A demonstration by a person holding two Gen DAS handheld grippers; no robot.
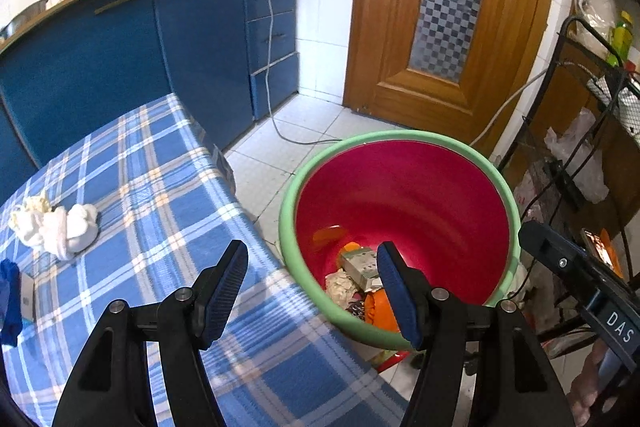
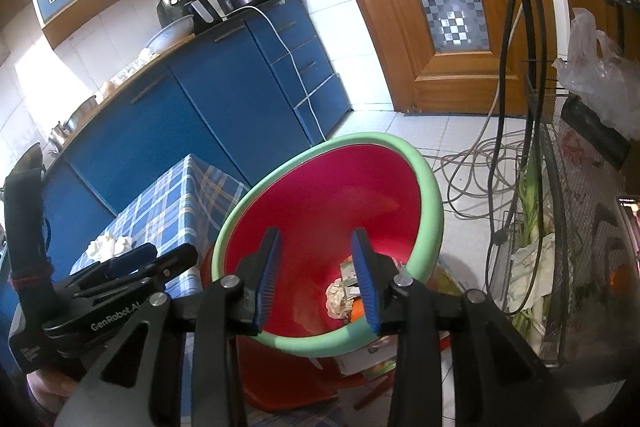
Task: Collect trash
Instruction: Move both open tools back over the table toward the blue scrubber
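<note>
Trash (image 1: 352,279) lies inside the green-rimmed bin (image 1: 320,163).

Both wrist views angled down, close above the bin (image 1: 400,187), perhaps overlapping at the blue cabinets (image 2: 192,115)

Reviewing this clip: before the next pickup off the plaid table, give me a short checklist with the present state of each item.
1. Left gripper empty: ok, jaws apart with nothing between them.
2. Right gripper empty: ok, jaws apart over the bin, nothing between the pads.
3. Trash bin ready: ok, upright beside the table, with room above the scraps at its bottom.
4. Trash left on the plaid tablecloth: not ok, crumpled white tissues lie there.
5. Path to the tissues: ok, bare cloth lies between the left gripper and them.
6. Blue item at the table's edge is trash: cannot tell, cut off by the frame.
</note>
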